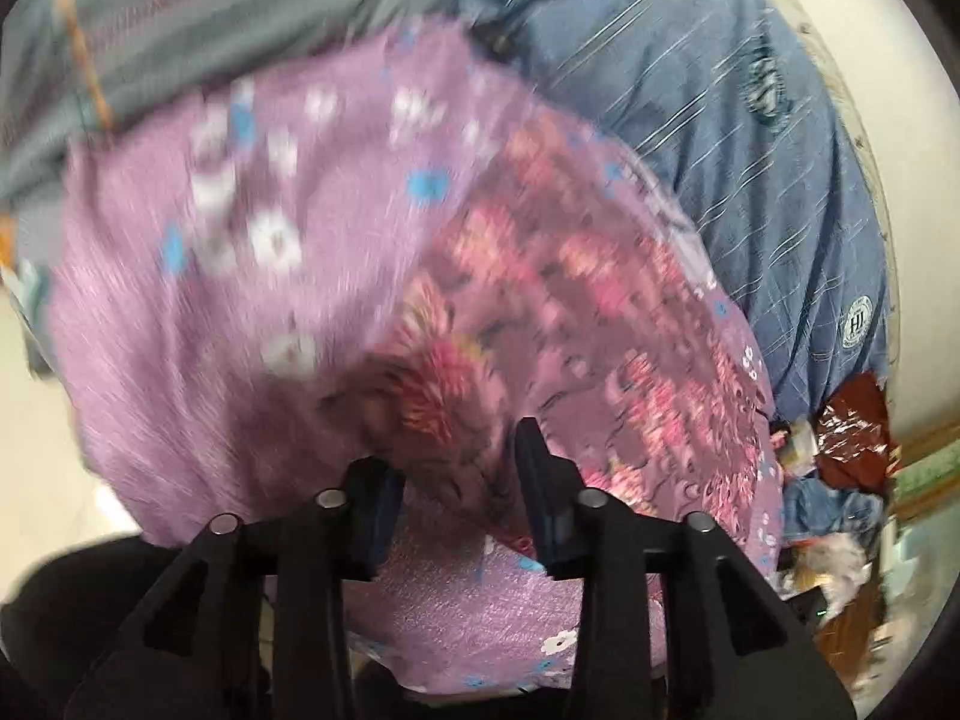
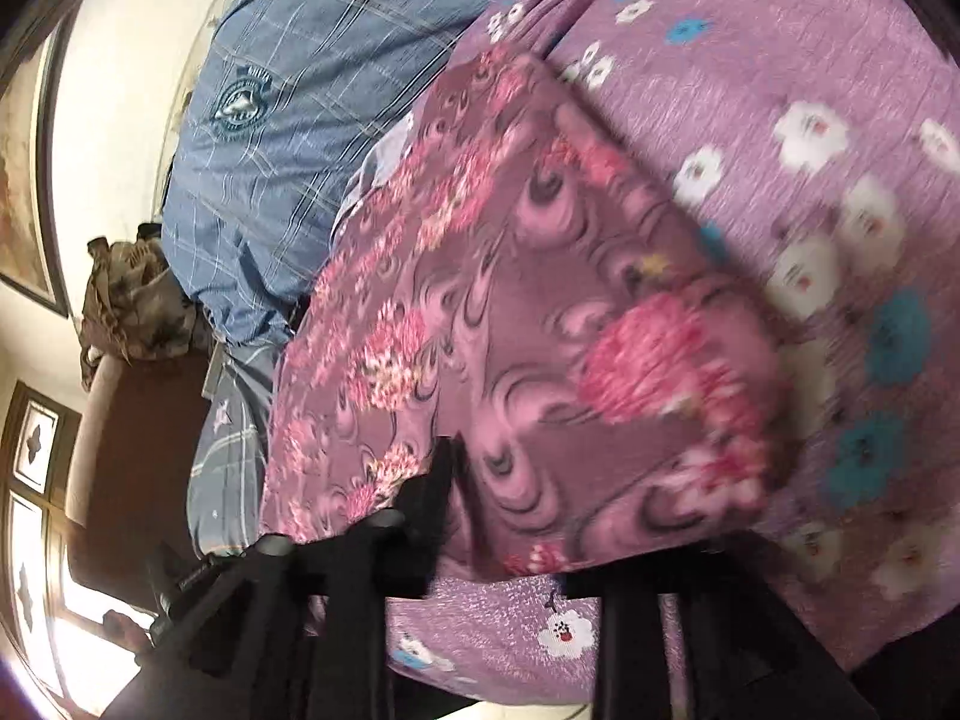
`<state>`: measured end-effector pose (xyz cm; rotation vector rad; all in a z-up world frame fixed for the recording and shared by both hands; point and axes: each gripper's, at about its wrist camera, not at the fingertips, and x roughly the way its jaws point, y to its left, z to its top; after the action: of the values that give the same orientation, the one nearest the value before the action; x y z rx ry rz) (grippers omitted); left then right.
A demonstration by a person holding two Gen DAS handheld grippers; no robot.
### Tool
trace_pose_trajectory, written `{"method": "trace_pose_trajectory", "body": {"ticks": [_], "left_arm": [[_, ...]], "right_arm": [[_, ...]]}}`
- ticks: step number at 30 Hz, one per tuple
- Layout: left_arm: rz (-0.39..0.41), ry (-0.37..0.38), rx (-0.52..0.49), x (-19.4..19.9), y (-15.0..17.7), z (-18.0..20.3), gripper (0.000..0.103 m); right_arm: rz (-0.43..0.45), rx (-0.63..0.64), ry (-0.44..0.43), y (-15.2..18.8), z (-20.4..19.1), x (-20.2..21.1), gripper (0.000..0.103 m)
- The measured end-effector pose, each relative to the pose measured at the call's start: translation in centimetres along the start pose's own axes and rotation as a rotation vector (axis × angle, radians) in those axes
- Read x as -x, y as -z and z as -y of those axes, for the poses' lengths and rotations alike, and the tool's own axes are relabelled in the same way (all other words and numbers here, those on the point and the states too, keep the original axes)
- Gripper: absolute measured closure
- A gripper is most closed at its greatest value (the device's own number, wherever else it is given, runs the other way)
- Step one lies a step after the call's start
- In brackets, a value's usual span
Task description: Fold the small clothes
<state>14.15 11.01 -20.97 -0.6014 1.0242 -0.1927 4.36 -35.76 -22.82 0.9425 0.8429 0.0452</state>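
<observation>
A small mauve garment with pink flower print (image 1: 540, 300) lies on a purple flowered bedsheet (image 1: 180, 300); it also shows in the right wrist view (image 2: 510, 300) on the same sheet (image 2: 780, 60). My left gripper (image 1: 459, 468) has its jaws apart with a bunched corner of the garment between them; the view is blurred. My right gripper (image 2: 510, 498) sits at the garment's near edge; its left finger (image 2: 435, 498) shows, and the cloth covers the right one.
A blue striped blanket (image 1: 690, 90) with round badges lies beyond the garment, also in the right wrist view (image 2: 288, 120). A grey cloth (image 1: 180, 18) lies at the far left. Clutter (image 1: 840, 450) sits by the bed's end. A brown headboard (image 2: 138, 450) and windows are at the left.
</observation>
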Motion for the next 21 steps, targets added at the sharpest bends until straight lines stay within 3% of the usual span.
{"method": "trace_pose_trajectory", "body": {"ticks": [4,7,9,11,15,18,21], "left_arm": [[0.101,-0.008,-0.162,2.6,-0.3,4.7,0.04],[0.143,-0.071,-0.322,2.0,0.6,8.8,0.028],[0.118,-0.087,-0.366,1.2,1.2,9.8,0.027],[0.054,-0.085,-0.395,-0.6,1.5,11.0,0.02],[-0.013,-0.206,-0.441,-5.0,3.1,12.1,0.02],[-0.094,-0.301,-0.465,-8.4,4.1,11.4,0.014],[-0.046,-0.322,-0.513,-8.5,4.7,11.4,0.007]], "right_arm": [[0.047,0.072,0.055,-1.7,-0.8,3.6,0.051],[0.126,0.142,0.191,-2.3,-1.0,6.4,0.05],[0.194,0.16,0.26,-2.8,-1.3,8.1,0.05],[0.245,0.188,0.261,-3.4,-1.8,8.9,0.053],[0.175,0.256,0.24,-5.8,-4.1,5.5,0.075],[0.118,0.258,0.235,-7.7,-5.2,0.8,0.079],[0.006,0.21,0.256,-9.2,-4.7,-4.8,0.081]]}}
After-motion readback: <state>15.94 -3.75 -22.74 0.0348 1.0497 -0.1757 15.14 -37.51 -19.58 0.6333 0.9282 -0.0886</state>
